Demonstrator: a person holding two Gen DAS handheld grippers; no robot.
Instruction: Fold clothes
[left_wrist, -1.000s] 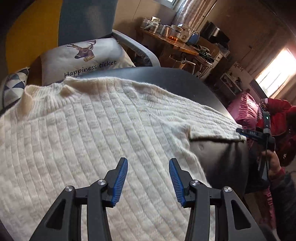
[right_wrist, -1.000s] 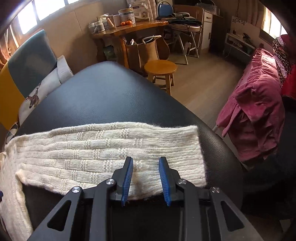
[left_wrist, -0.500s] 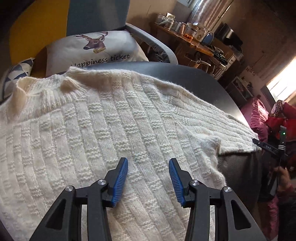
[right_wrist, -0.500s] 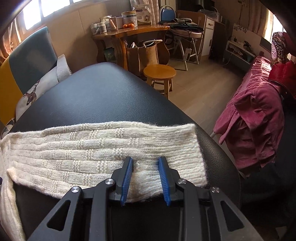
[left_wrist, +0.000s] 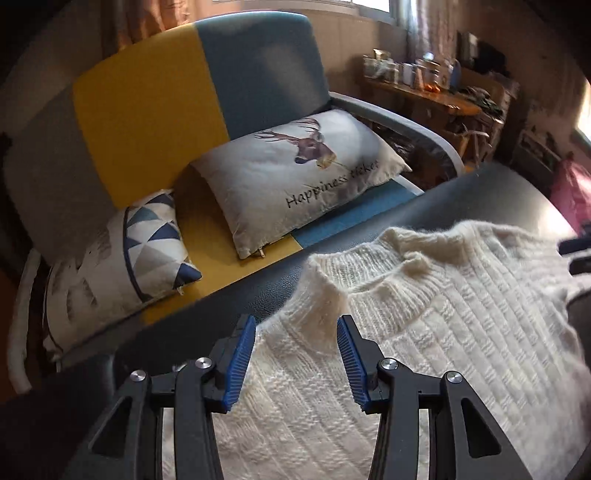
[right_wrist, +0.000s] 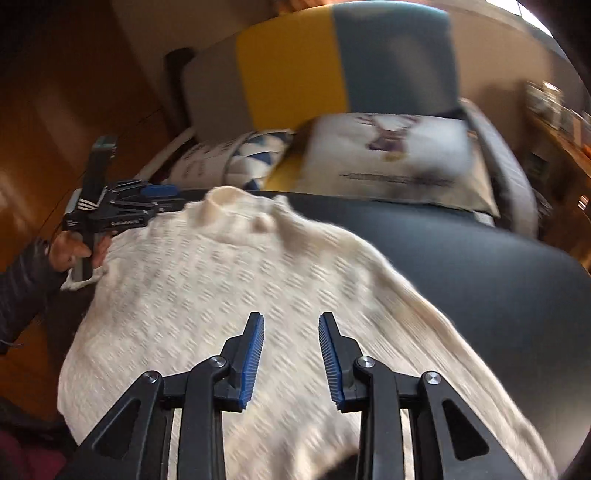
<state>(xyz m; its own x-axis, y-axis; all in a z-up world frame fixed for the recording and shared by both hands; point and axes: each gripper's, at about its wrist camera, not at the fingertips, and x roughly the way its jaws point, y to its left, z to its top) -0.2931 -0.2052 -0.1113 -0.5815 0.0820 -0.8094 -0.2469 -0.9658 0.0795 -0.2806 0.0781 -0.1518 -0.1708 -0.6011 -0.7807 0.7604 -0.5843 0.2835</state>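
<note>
My cream sweater (left_wrist: 424, 332) lies spread face-up on the dark padded surface (right_wrist: 461, 251), collar toward the sofa (left_wrist: 147, 122). My left gripper (left_wrist: 295, 354) hovers wide open over the collar's left corner, and my right gripper (right_wrist: 290, 354), also wide and empty, hangs over the body. To fold cleanly I judge each should pinch one layer near an edge, then lift evenly together.

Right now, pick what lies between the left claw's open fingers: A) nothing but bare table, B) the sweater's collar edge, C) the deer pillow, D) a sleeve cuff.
B: the left claw is open, and the ribbed collar of the cream sweater sits between its fingers.
</note>
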